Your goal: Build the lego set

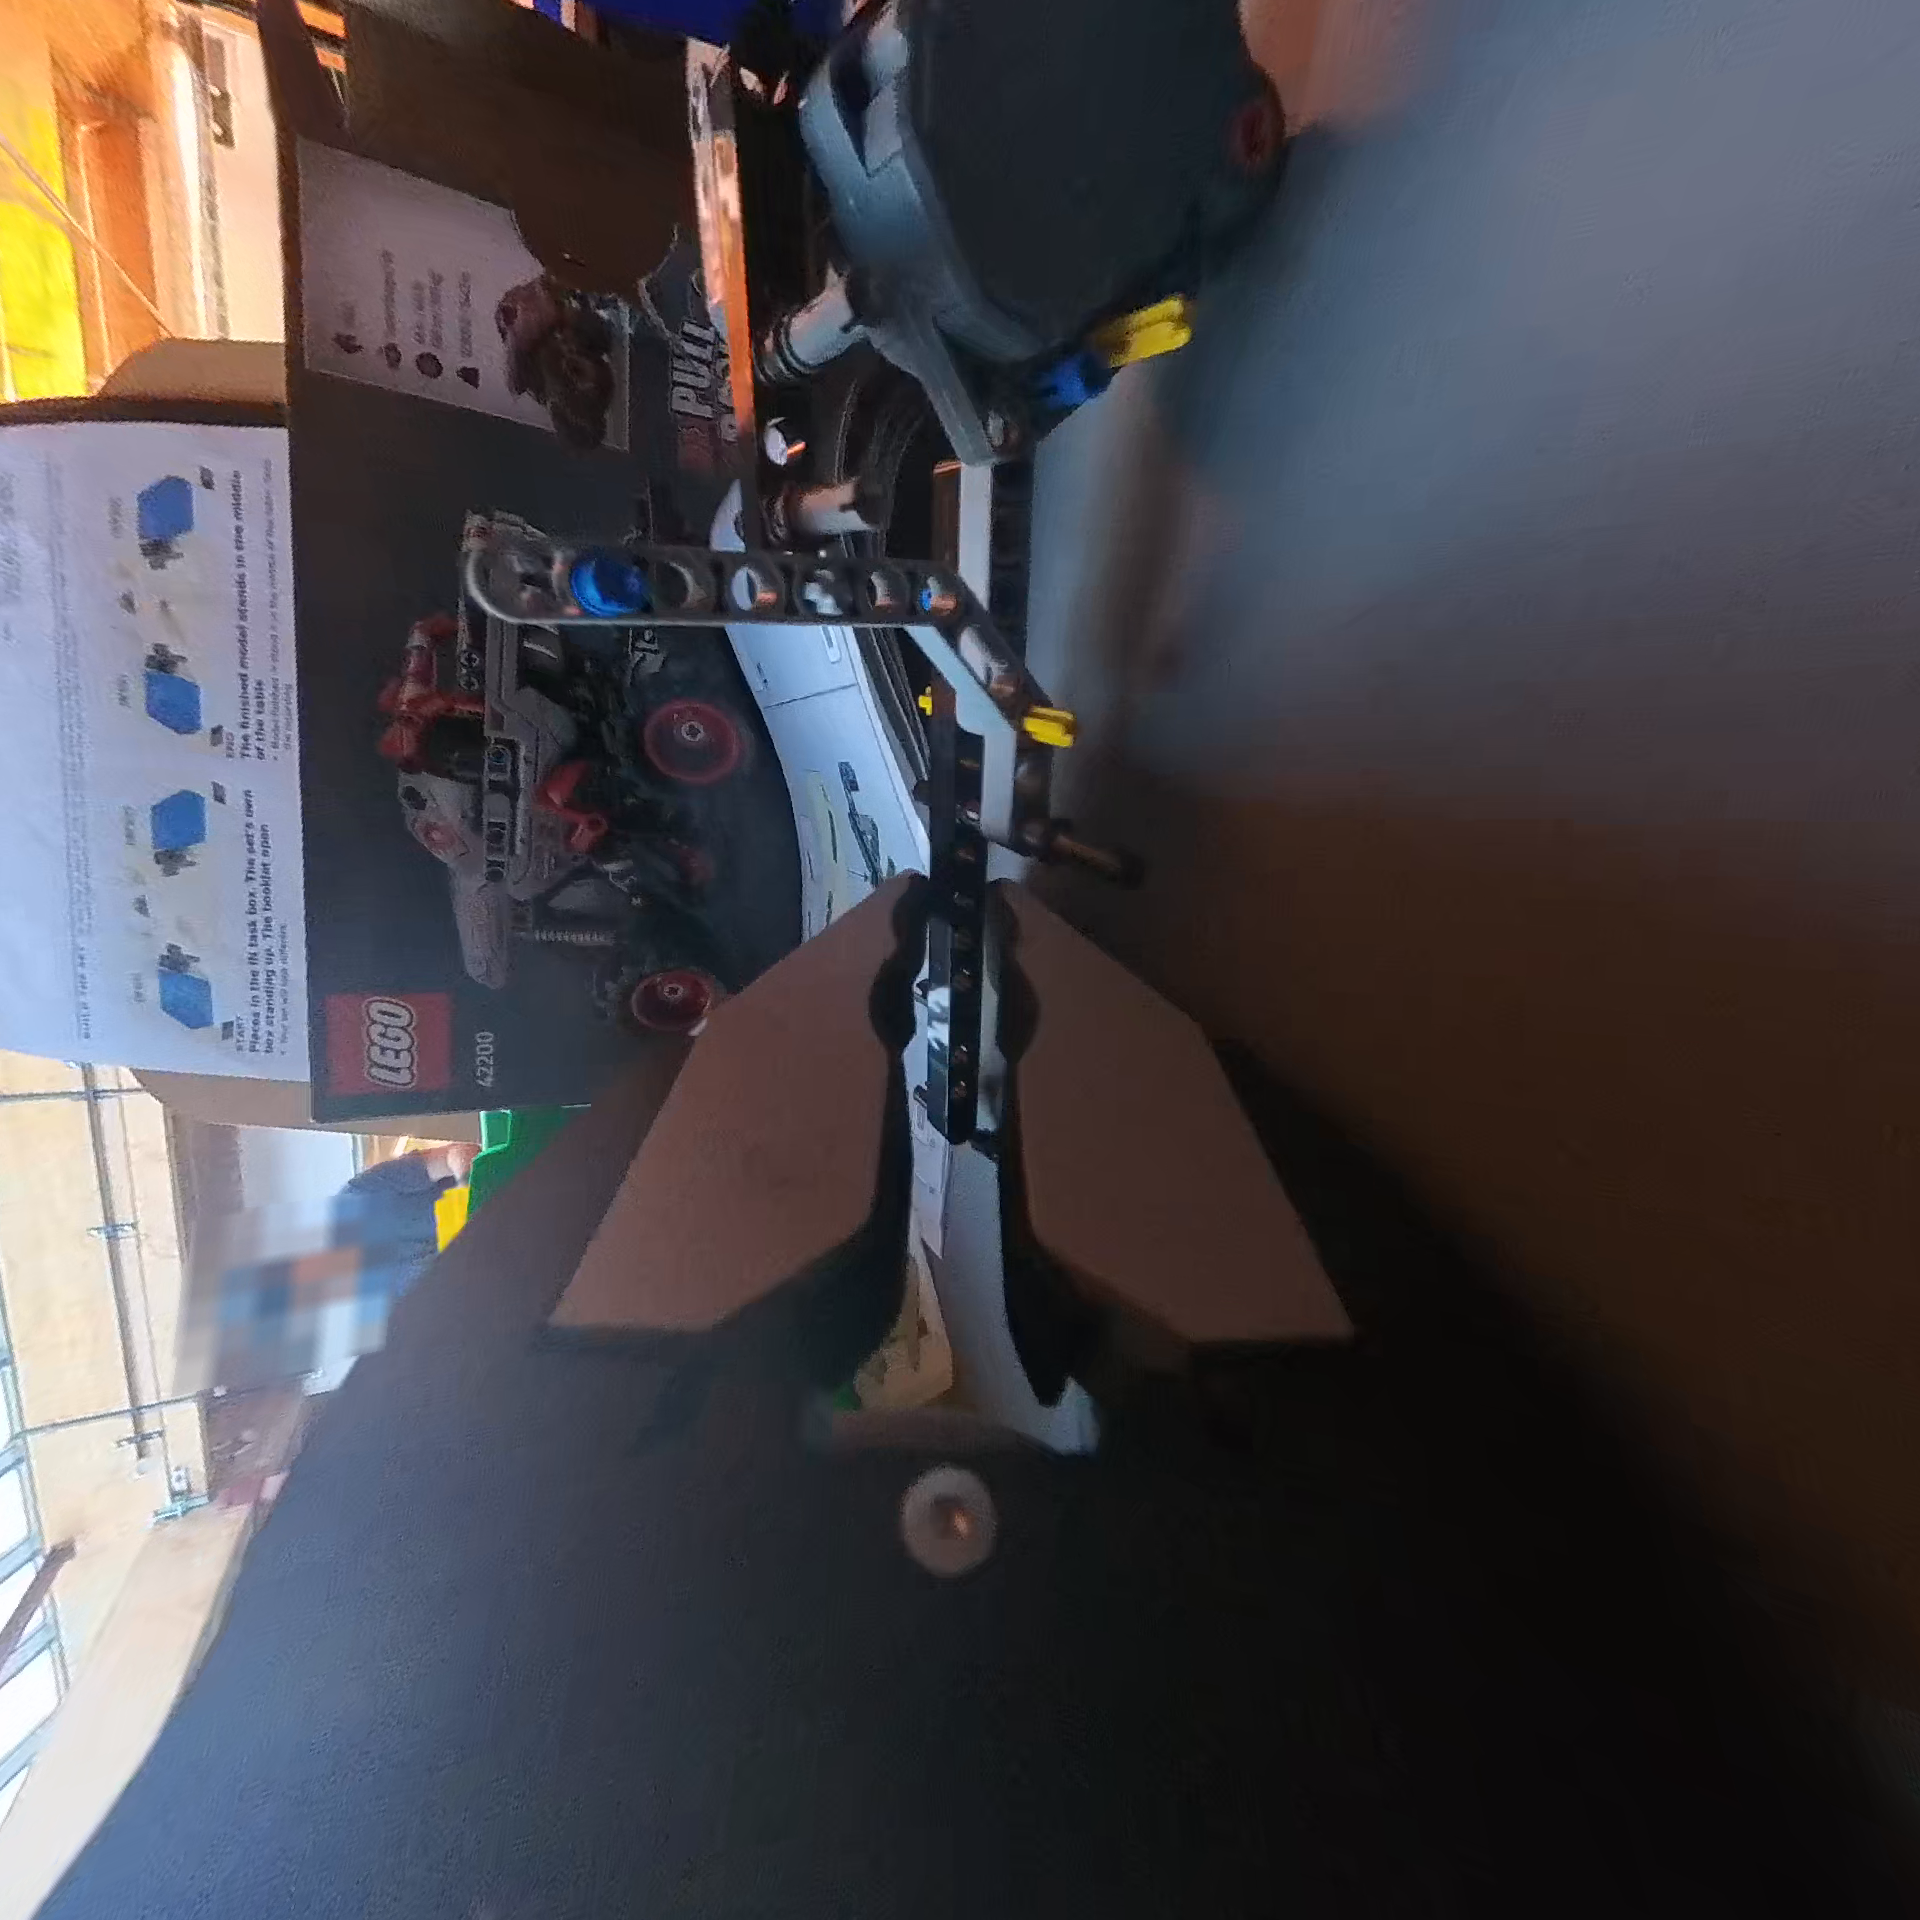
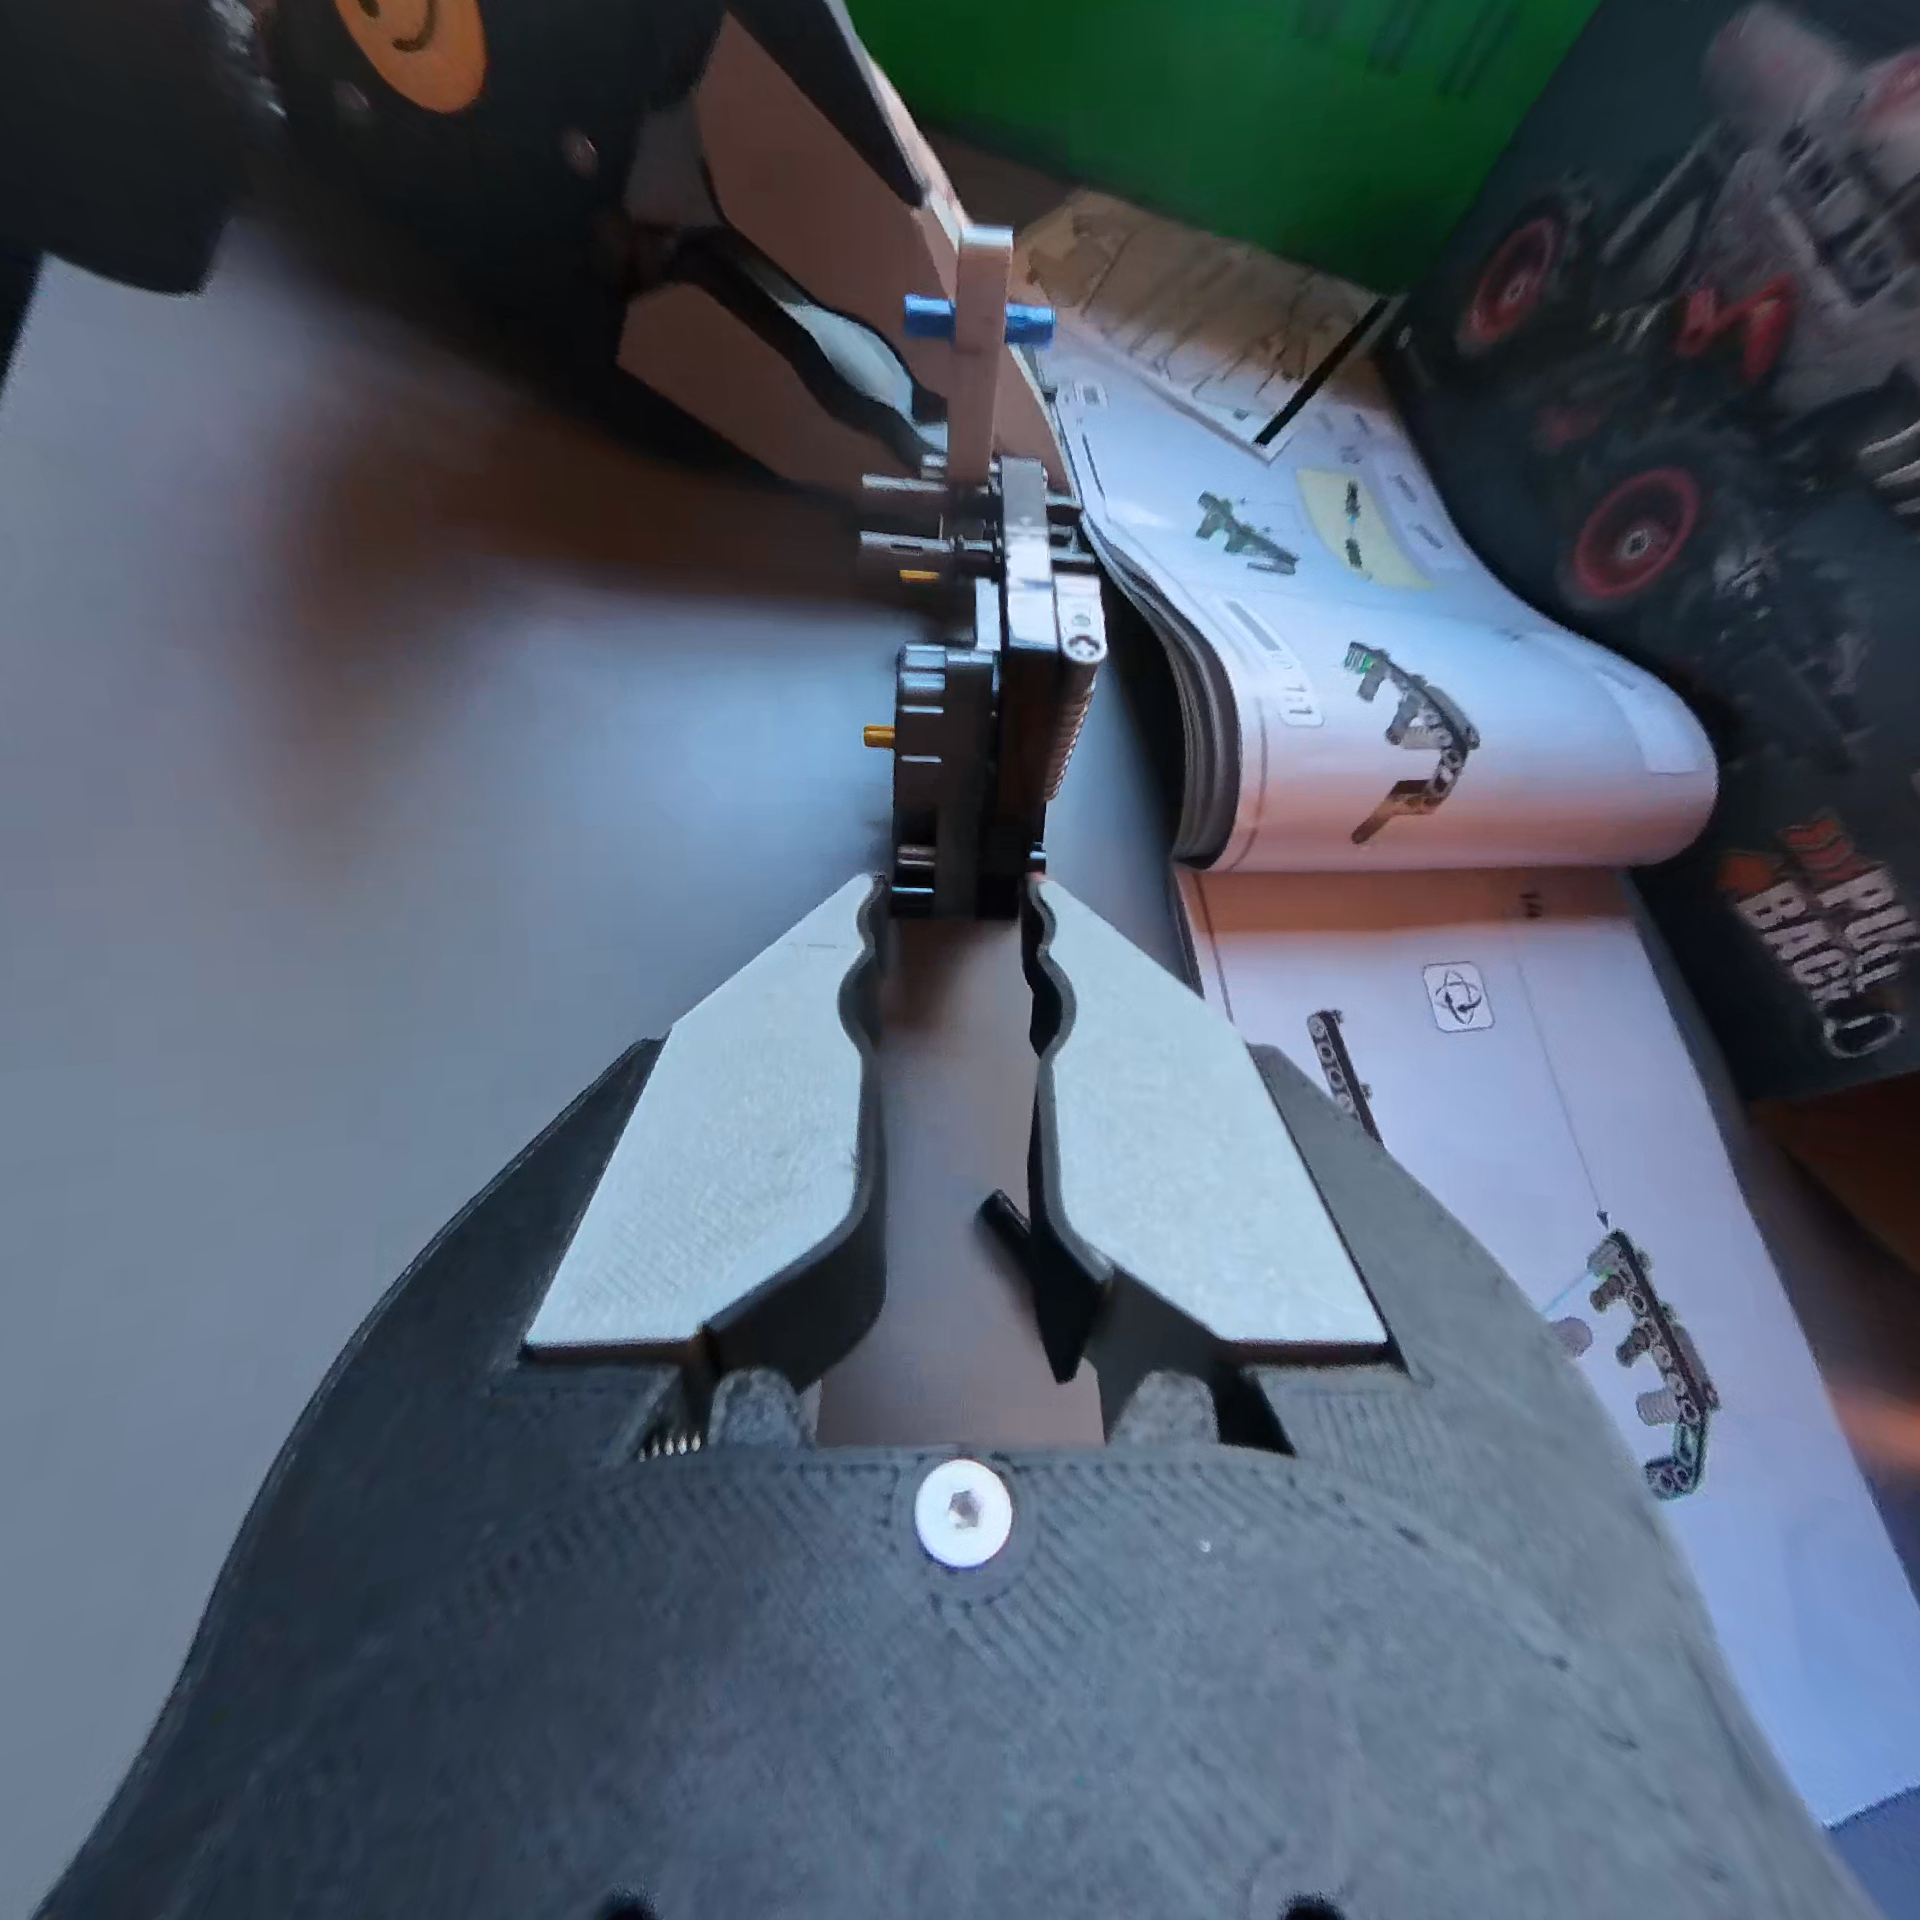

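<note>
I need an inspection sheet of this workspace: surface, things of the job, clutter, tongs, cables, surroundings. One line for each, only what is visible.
Surface: grey table, bare on the left side of the right wrist view.
Job's things: partly built lego assembly of black and grey beams with a blue pin and yellow pins; open instruction booklet; set box standing behind.
Clutter: printed sheet beside the box.
Tongs: left tongs shut on the black beam end of the lego assembly; right tongs shut on its other end.
Cables: nothing seen.
Surroundings: green bin behind the booklet; windows and a person far off, blurred.
</note>
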`<state>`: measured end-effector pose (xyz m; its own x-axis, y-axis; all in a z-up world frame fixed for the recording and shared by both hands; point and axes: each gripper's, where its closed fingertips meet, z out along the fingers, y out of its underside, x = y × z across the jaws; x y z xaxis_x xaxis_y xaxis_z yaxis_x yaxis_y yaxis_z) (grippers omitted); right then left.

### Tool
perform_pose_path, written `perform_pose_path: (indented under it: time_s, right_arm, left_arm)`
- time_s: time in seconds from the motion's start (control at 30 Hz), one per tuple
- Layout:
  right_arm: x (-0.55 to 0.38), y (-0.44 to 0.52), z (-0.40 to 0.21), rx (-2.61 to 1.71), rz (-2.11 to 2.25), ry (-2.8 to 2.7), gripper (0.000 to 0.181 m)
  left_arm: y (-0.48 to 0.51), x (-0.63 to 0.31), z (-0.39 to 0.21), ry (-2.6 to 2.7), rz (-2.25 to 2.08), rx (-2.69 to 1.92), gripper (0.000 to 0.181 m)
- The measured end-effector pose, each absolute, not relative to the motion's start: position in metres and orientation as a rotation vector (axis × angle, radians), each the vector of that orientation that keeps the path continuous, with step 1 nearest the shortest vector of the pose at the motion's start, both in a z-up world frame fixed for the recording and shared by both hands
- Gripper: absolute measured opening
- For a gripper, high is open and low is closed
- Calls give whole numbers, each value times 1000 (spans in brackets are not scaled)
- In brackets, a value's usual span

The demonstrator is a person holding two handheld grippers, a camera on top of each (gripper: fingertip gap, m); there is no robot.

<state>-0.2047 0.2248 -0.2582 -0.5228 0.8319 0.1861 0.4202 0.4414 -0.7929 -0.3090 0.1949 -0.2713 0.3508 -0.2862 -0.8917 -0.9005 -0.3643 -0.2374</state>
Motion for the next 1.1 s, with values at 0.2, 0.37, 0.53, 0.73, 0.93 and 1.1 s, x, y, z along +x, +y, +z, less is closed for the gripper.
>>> perform_pose_path:
  time_s: [0.2,0.37,0.53,0.73,0.93,1.1]
  right_arm:
    - [-206,219,-253,-1052,1001,-2116,20]
    - [-205,218,-253,-1039,1004,-2123,21]
    - [-203,216,-254,-1053,1025,-2134,20]
    - [-205,223,-253,-1025,945,-2103,20]
    - [-202,222,-253,-963,906,-2108,20]
    - [-201,221,-253,-956,924,-2119,20]
  left_arm:
    - [195,-308,-272,1056,1022,-1841,6]
    - [196,-308,-272,1053,1014,-1846,7]
    - [196,-307,-272,1058,1025,-1842,5]
    - [195,-304,-272,1063,1016,-1825,8]
    - [182,-286,-264,964,620,-1880,23]
    - [178,-264,-245,860,280,-1857,27]
